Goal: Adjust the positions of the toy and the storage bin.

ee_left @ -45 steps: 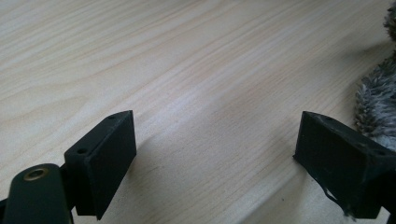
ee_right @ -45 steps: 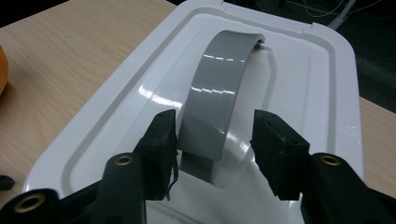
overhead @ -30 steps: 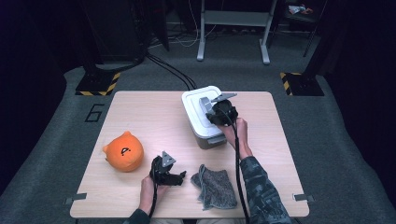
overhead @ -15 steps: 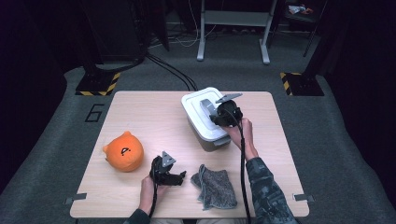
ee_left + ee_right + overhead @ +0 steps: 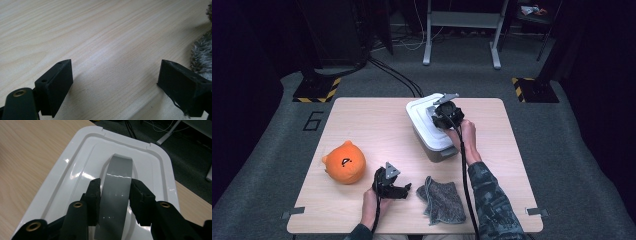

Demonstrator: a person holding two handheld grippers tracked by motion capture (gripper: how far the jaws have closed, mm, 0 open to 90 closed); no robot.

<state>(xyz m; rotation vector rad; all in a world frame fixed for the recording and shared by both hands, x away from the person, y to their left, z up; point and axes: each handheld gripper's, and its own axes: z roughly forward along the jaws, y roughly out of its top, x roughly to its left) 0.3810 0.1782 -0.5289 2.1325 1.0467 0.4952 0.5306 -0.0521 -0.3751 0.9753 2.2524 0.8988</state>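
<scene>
While the right hand-held gripper (image 5: 113, 195) clamps the grey handle (image 5: 117, 182) of the white lid (image 5: 75, 170) on the bin (image 5: 432, 145), far table (image 5: 362, 125) side: a tilted lift could slip the grip. Left hand-held gripper (image 5: 115, 85) wide open, empty.

Glossy white plastic lid (image 5: 75, 167), smooth grey handle (image 5: 117, 185), matt wood table (image 5: 100, 37), fuzzy cloth (image 5: 443, 199).

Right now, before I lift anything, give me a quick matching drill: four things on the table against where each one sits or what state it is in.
Things:
1. grey handle
2. orange plush toy
3. grey cloth
4. left gripper

States:
A. open, on bare wood
B. near edge, crumpled
C. left side of the table
D. between the right gripper pads, on the white lid

Pairs: 1-D, 2-C, 3-B, 4-A
</scene>
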